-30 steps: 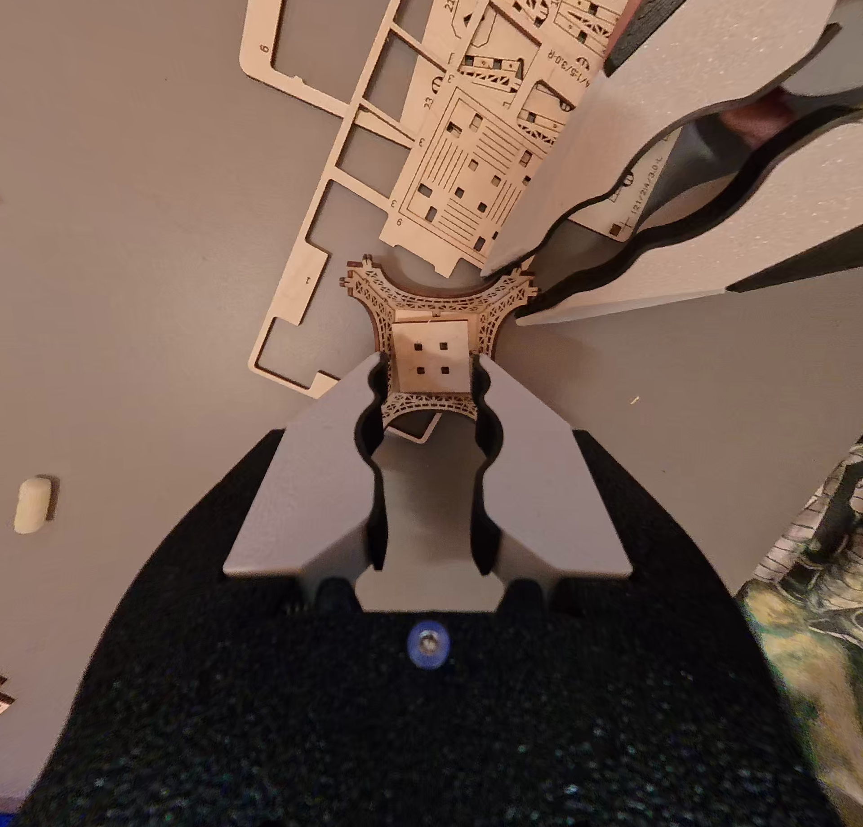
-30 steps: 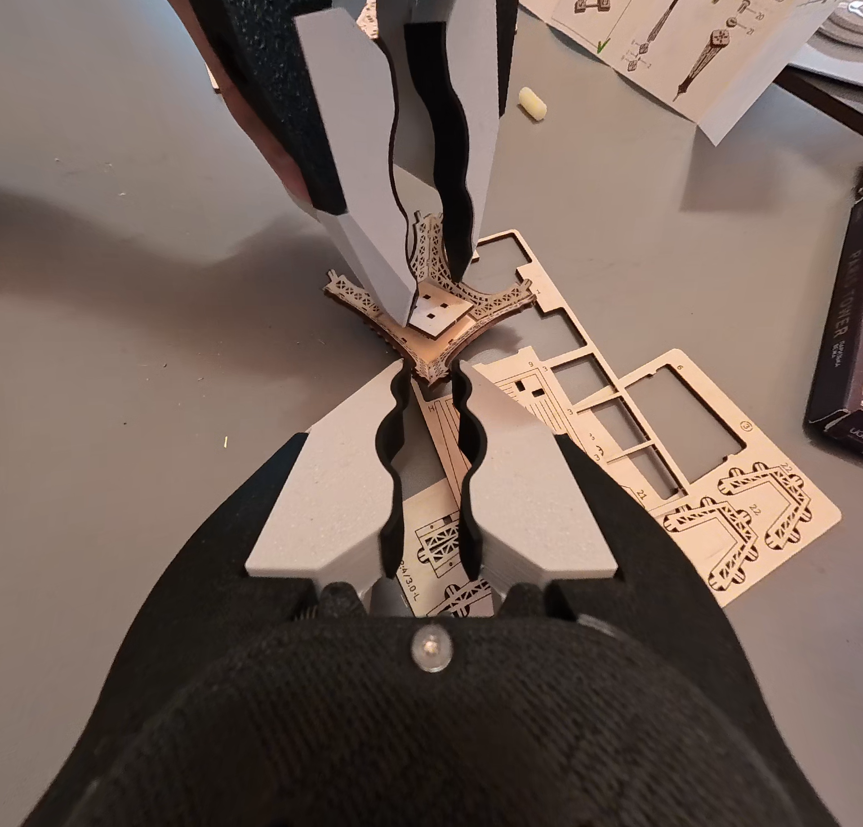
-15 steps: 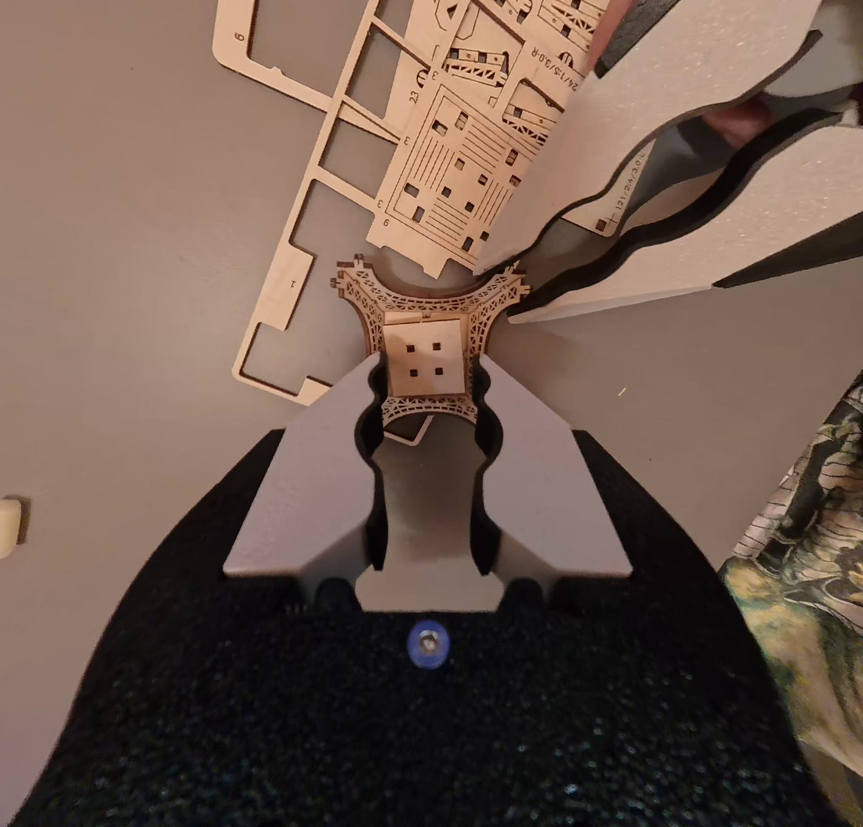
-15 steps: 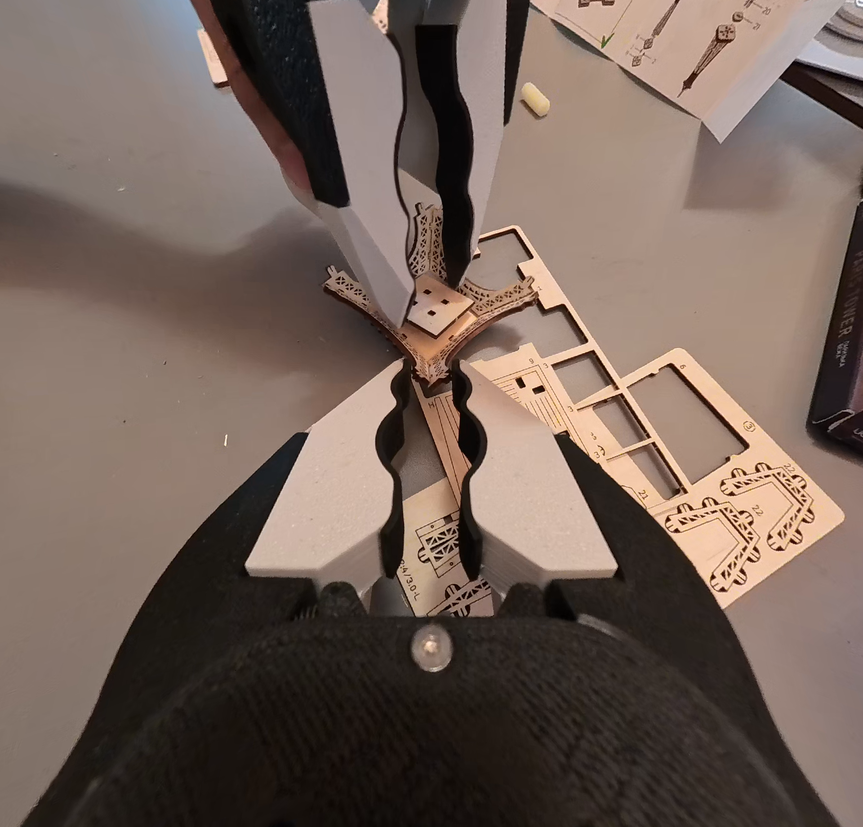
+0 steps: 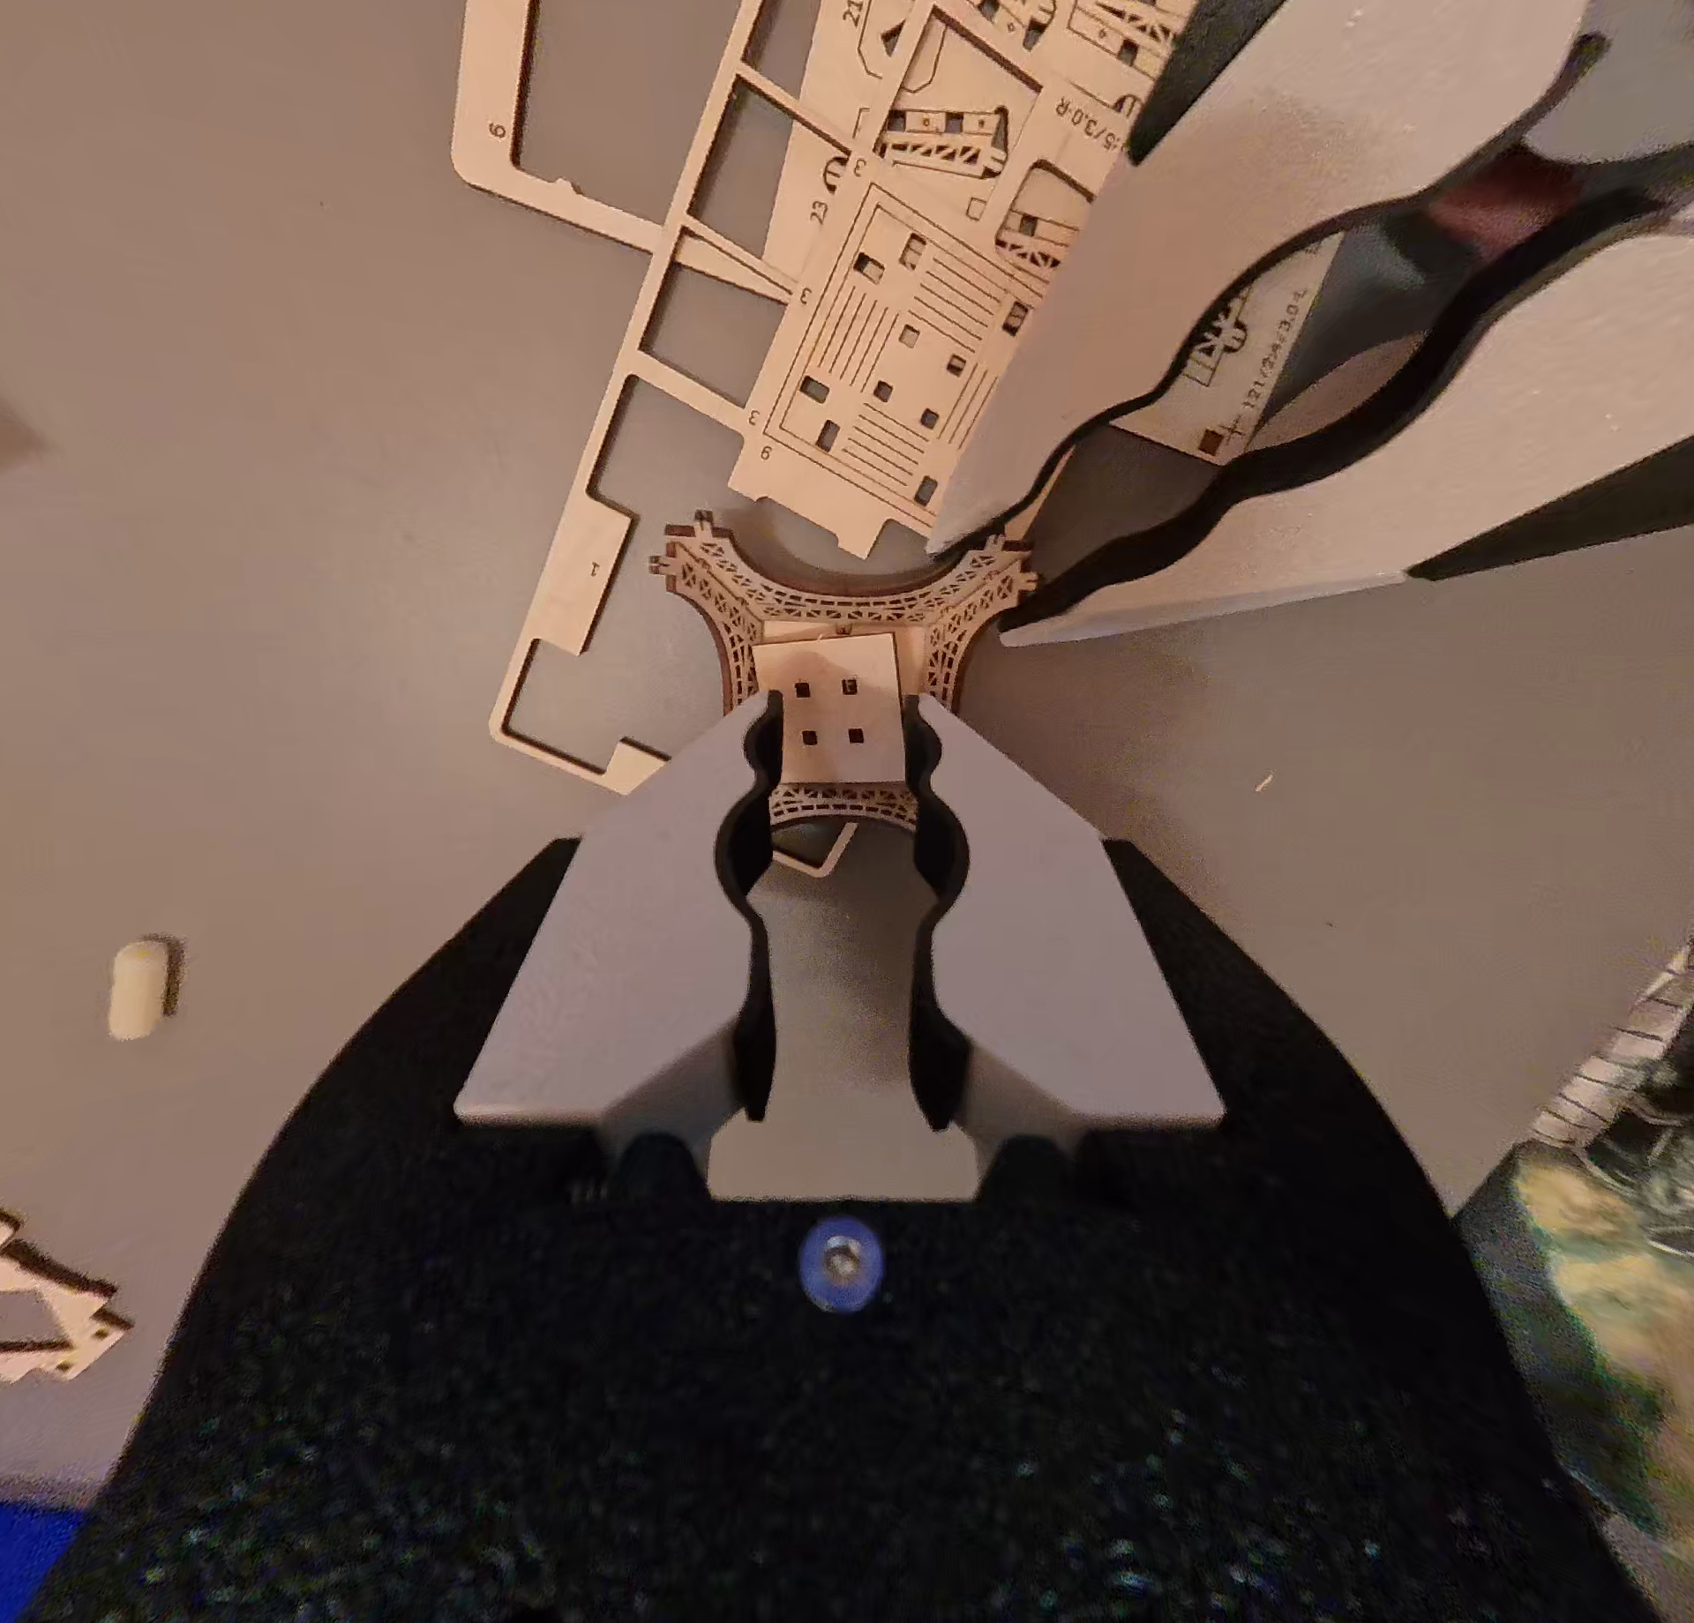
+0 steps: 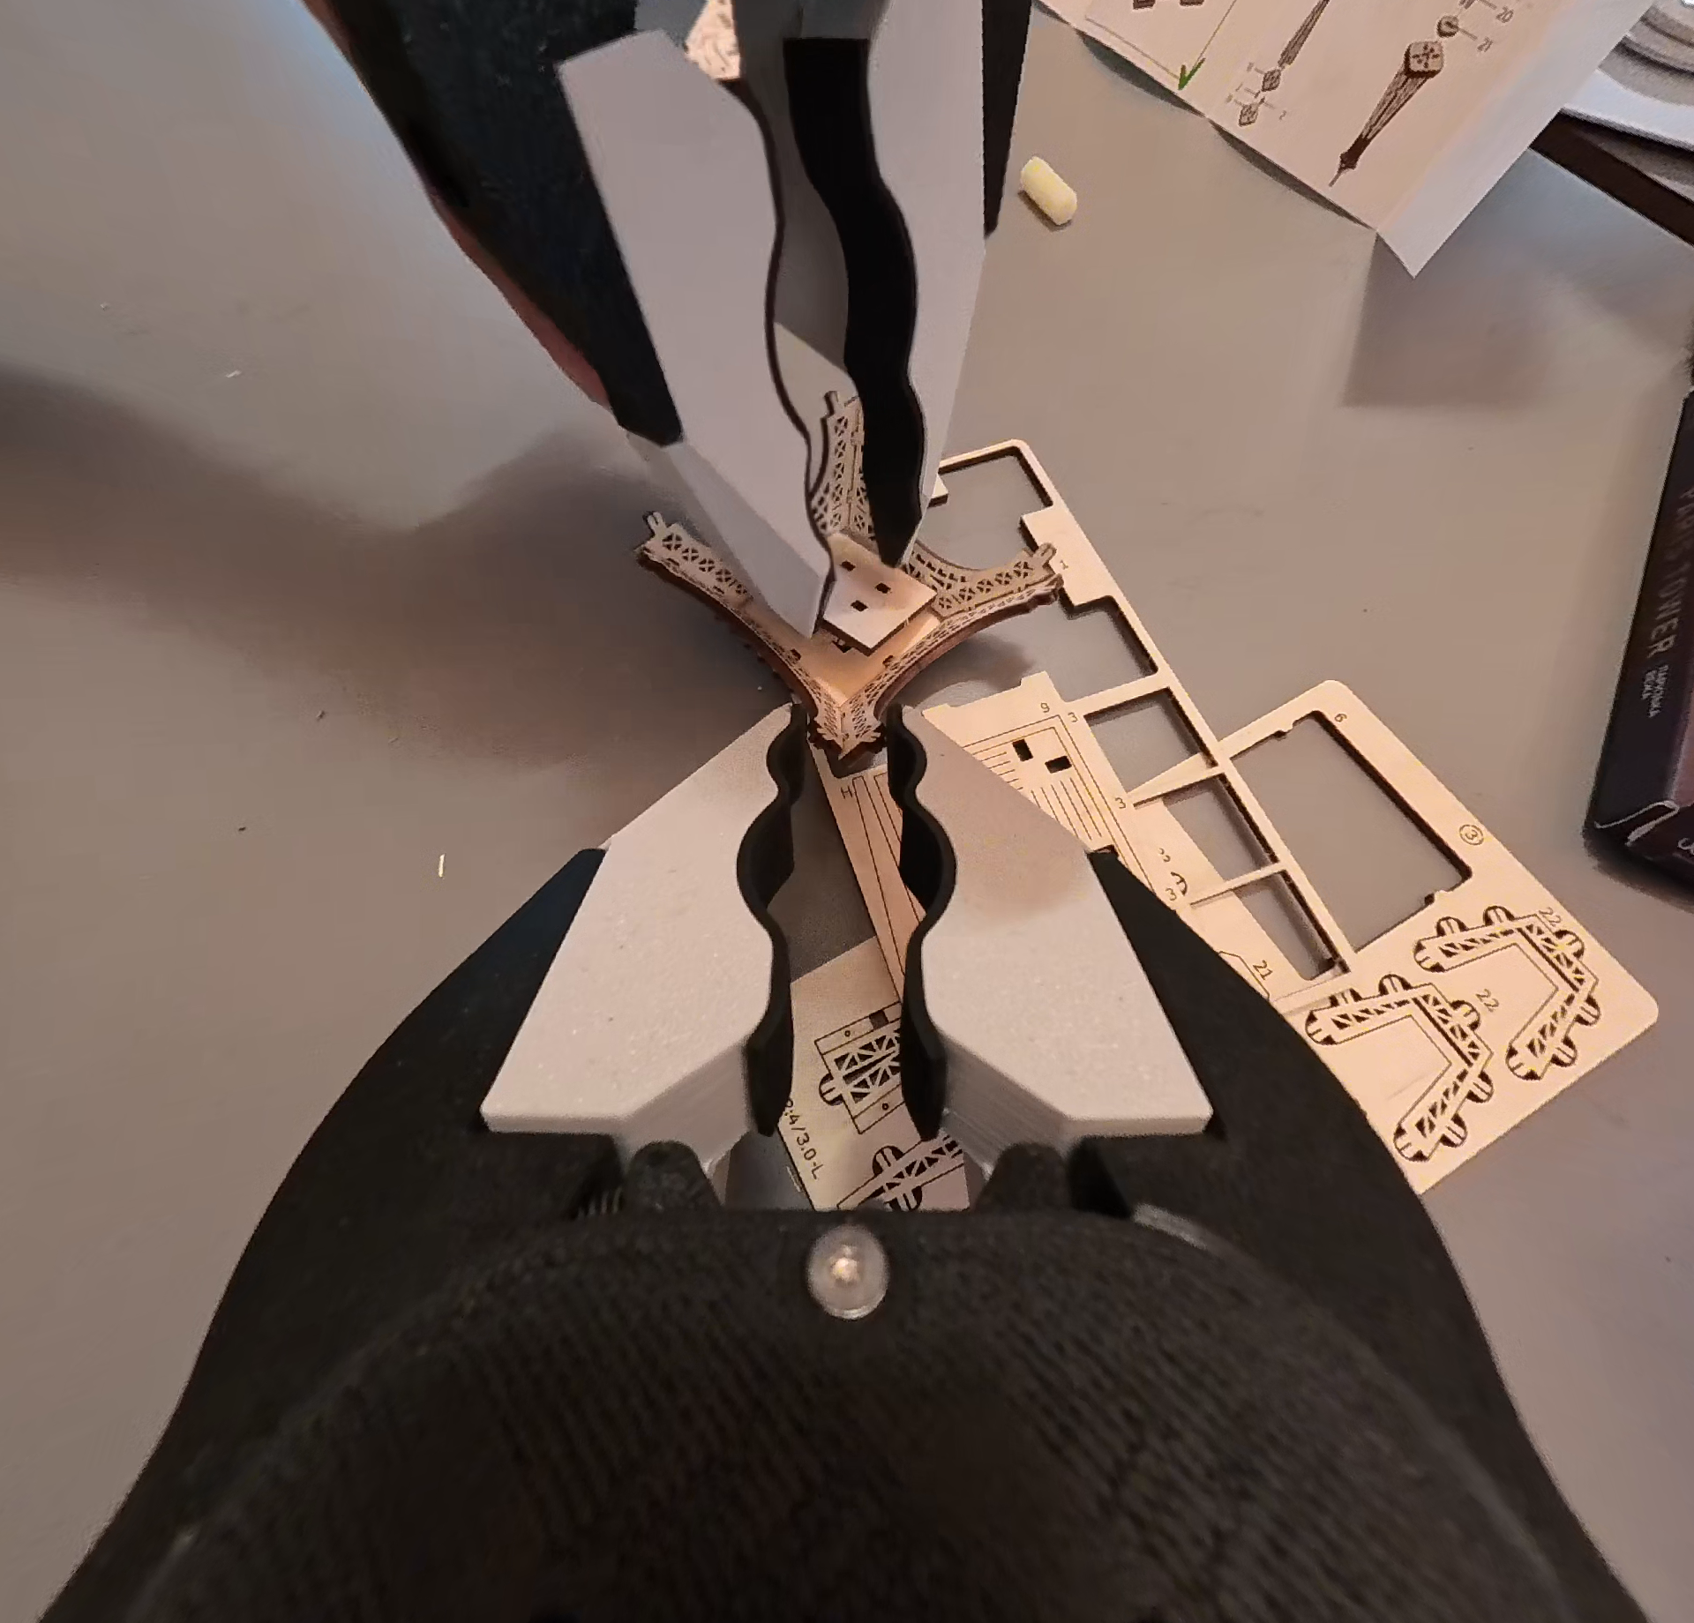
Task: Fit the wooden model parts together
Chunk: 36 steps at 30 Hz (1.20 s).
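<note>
Centre frame in the left wrist view, the pale laser-cut wooden tower base with lattice legs sits on the grey counter, and the left gripper has its grey fingers set either side of the small square wooden plate with four holes on top of it. Both fingers lie against the plate's edges, pinching it.

Over to the right wrist view: the right gripper has its jaws narrowly apart, straddling the near corner leg of the base, with gaps visible on both sides, so it grips nothing. From the upper centre the left gripper comes steeply down onto the plate, which looks slightly tilted on the base.

Lower right of that view, a flat wooden parts sheet with cut-out windows lies on the counter, partly under the right gripper. Upper right, a folded white instruction leaflet is spread out, a small cream cylinder just beside it. A dark box peeks in at the right edge.
</note>
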Available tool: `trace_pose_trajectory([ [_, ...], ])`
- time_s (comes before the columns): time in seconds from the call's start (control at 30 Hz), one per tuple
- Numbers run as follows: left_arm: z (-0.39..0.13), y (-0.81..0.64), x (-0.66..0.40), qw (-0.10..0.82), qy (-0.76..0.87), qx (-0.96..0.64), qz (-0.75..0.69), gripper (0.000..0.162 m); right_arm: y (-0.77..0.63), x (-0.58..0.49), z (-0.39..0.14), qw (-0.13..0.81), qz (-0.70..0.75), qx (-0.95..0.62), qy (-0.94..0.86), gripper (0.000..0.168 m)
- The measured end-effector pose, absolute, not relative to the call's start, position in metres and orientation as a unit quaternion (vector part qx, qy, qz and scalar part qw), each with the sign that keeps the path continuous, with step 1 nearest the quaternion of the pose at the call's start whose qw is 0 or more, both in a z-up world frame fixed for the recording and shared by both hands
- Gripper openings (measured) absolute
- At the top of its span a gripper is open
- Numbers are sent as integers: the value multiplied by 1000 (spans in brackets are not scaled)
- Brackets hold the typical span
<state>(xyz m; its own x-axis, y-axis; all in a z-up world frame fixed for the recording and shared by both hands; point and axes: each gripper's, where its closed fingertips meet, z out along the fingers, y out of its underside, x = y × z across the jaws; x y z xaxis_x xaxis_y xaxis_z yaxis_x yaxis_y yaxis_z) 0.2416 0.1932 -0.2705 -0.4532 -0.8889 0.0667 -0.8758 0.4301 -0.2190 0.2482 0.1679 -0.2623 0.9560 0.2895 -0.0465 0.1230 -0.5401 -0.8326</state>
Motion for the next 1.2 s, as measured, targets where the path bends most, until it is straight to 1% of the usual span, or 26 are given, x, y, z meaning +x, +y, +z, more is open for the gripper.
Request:
trace_pose_trajectory([
  [0.13,-267,189,236,34,854,-508,-104,28,168,248,-263,464,89,-873,-119,15],
  [0.27,-262,193,240,28,839,-527,-131,28,168,248,-263,464,89,-873,-119,15],
  [0.37,-265,195,241,18,834,-535,-134,28,168,248,-263,464,89,-873,-120,14],
  [0.43,-269,196,239,16,837,-533,-125,32,168,248,-263,464,90,-873,-120,14],
  [0.53,-272,193,239,9,838,-531,-125,34,168,248,-263,463,90,-873,-120,14],
  [0.63,-273,193,239,7,840,-528,-123,34,168,248,-263,463,89,-874,-120,15],
  [0.7,-273,194,240,10,842,-526,-122,30,168,248,-263,463,90,-874,-120,14],
  [0.87,-273,194,241,12,845,-522,-118,30,168,248,-263,462,91,-874,-119,15],
  [1.03,-269,197,245,45,855,-506,-106,29,168,247,-263,461,91,-875,-119,15],
  [1.2,-273,195,242,39,863,-494,-97,30,168,248,-264,461,91,-875,-119,14],
])
